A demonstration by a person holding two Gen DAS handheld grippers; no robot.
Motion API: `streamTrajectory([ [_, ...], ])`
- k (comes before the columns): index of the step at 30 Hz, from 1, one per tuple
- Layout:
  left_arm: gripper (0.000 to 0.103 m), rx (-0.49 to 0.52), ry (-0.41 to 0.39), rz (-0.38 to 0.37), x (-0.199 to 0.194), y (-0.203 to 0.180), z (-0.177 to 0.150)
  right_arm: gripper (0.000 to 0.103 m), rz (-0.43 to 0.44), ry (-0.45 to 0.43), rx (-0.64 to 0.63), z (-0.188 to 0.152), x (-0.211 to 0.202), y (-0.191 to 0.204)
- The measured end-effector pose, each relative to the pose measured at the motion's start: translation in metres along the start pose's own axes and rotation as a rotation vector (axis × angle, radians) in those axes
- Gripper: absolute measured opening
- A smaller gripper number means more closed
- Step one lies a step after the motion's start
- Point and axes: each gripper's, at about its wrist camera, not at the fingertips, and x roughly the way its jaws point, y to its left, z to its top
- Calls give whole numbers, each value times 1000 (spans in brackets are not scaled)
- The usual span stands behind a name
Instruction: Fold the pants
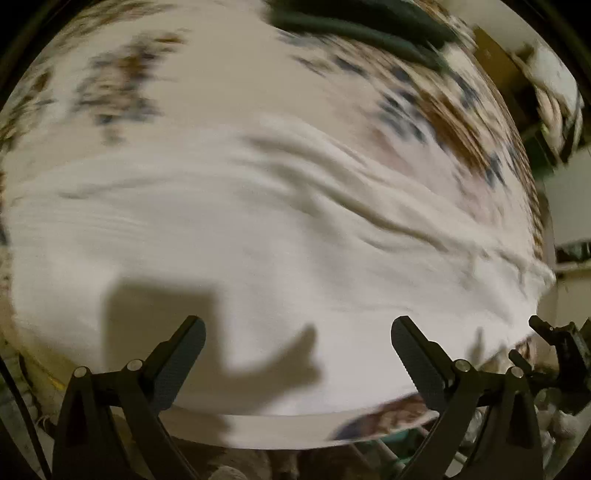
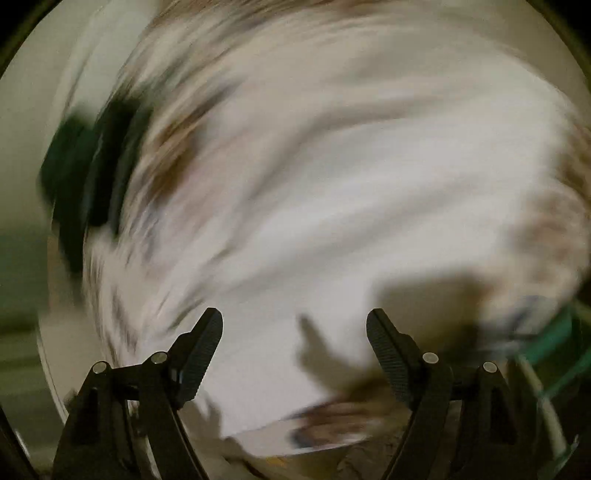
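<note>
Creased white pants, both tools spread wide, textured pads

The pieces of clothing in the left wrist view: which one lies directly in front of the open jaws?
The white garment, wrinkled and spread wide across the patterned cloth. The dark green garment lies far off at the top edge, well away from the left gripper.

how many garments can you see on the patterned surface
2. White pants spread wide across the near middle, below both open grippers; a dark green garment lies at the far edge, top of the left view. Blur may hide others.
</note>
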Motion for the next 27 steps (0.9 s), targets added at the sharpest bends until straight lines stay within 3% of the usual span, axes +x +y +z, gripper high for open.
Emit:
streamTrajectory([
  [2, 103, 40, 9, -2, 12, -35, -9, 83, 21, -85, 83, 34, -22, -56],
  [5, 103, 101, 24, 2, 36, -84, -10, 83, 76, -150, 128, 70, -19, -102],
  [10, 103, 205, 21, 25, 63, -139, -6, 83, 213, -217, 51, 108, -4, -107],
  [11, 103, 227, 20, 36, 67, -147, -5, 73, 236, -213, 31, 114, -3, -103],
  [12, 103, 243, 18, 46, 72, -154, -4, 40, 258, -204, 14, 120, 0, -98],
  [14, 103, 255, 19, 61, 78, -159, -2, 15, 308, -218, 19, 121, -7, -94],
  [15, 103, 254, 23, 69, 82, -161, 0, 14, 336, -236, 22, 118, -13, -94],
  [17, 103, 237, 30, 81, 87, -160, 4, 14, 397, -252, 9, 119, -30, -97],
  [19, 103, 217, 41, 85, 96, -159, 7, 14, 373, -216, -17, 122, -22, -93],
  [20, 103, 202, 52, 91, 101, -155, 9, 24, 347, -174, -14, 128, -11, -96],
  [21, 103, 186, 61, 87, 106, -151, 8, 45, 319, -131, 13, 136, 3, -94],
  [22, 103, 176, 66, 83, 110, -149, 10, 52, 312, -89, 53, 142, 17, -100],
  [23, 103, 170, 68, 82, 112, -146, 10, 53, 362, -92, 73, 143, 25, -103],
  [25, 103, 162, 74, 96, 116, -147, 12, 37, 362, -116, 74, 145, 25, -102],
  [26, 103, 164, 77, 114, 117, -147, 12, 6, 355, -123, 77, 145, 24, -102],
  [27, 103, 167, 76, 132, 119, -149, 11, 6, 352, -142, 77, 144, 20, -100],
])
